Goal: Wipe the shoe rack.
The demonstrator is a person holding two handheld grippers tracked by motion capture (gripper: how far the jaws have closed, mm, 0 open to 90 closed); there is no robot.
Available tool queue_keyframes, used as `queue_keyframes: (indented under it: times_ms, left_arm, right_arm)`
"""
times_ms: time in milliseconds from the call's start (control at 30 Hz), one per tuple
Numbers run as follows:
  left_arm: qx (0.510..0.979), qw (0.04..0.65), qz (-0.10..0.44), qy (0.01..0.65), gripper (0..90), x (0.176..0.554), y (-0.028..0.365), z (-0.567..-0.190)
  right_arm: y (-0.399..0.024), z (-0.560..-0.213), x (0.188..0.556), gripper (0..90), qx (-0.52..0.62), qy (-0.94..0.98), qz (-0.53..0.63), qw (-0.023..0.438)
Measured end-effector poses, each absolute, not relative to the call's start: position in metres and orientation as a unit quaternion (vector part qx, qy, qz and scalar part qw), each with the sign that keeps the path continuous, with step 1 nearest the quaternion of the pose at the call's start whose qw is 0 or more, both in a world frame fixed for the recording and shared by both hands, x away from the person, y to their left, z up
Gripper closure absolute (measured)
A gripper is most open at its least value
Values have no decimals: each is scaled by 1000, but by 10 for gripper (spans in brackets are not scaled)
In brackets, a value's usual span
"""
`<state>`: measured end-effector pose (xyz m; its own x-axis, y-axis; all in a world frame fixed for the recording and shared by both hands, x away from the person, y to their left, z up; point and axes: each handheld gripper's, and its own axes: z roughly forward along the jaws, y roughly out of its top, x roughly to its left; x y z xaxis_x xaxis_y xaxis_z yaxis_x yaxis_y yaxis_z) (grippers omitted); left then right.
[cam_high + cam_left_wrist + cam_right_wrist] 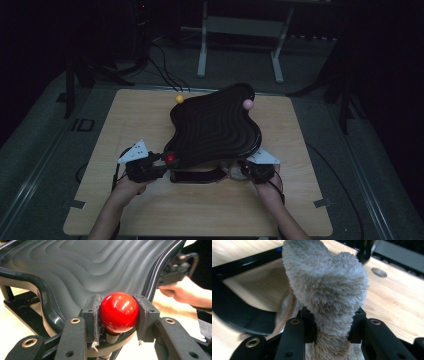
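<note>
Gripping the red ball [119, 312] knob at the near left corner of the black ridged tray [215, 127] on the surface [150, 210], left gripper [119, 315] fingers [91, 315] clamped on its glossy, hard, likely slippery curve. Pinching a grey fluffy cloth [327, 290] in the right gripper [332, 326], beside the tray's near right edge; soft, light, best bunched. Nothing lying in the tray.

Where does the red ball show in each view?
High view: red ball at the wavy black board's near-left corner, in the left tool.
Left gripper view: bottom centre, clamped between the pads.
Right gripper view: not in it.
Shared landmark: the wooden table.
</note>
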<state>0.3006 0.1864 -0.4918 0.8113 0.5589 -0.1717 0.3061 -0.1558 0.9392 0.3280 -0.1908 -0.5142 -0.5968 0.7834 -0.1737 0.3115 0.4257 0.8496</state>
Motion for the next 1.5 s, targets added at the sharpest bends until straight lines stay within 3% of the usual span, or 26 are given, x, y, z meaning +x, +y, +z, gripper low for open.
queue_keyframes:
  times_ms: [167,333,600,633,833,933,1100,1367,1500]
  left_arm:
    - [752,583,109,289,591,300,186,-492]
    - [751,584,108,289,591,301,187,-492]
    - [751,584,106,290,591,301,187,-492]
    - [751,584,106,290,591,301,187,-492]
    - [749,586,106,291,590,301,187,-493]
    - [749,585,106,291,591,301,187,-493]
    - [748,587,106,291,591,301,187,-493]
    - [747,589,105,291,591,301,187,-494]
    - [746,589,106,292,591,301,187,-494]
  right_arm:
    - [-187,-536,346,657,344,806,404,261]
    - [-181,-540,341,659,329,813,420,234]
    - [-187,-532,353,657,317,821,387,277]
    - [-185,-534,354,660,342,810,403,254]
    - [-169,-543,332,666,296,831,416,221]
    - [-164,-538,327,665,278,846,387,238]
    - [-183,-535,350,657,298,828,379,287]
    - [-178,-540,337,668,271,842,412,218]
    - [-177,-537,336,660,235,856,396,236]
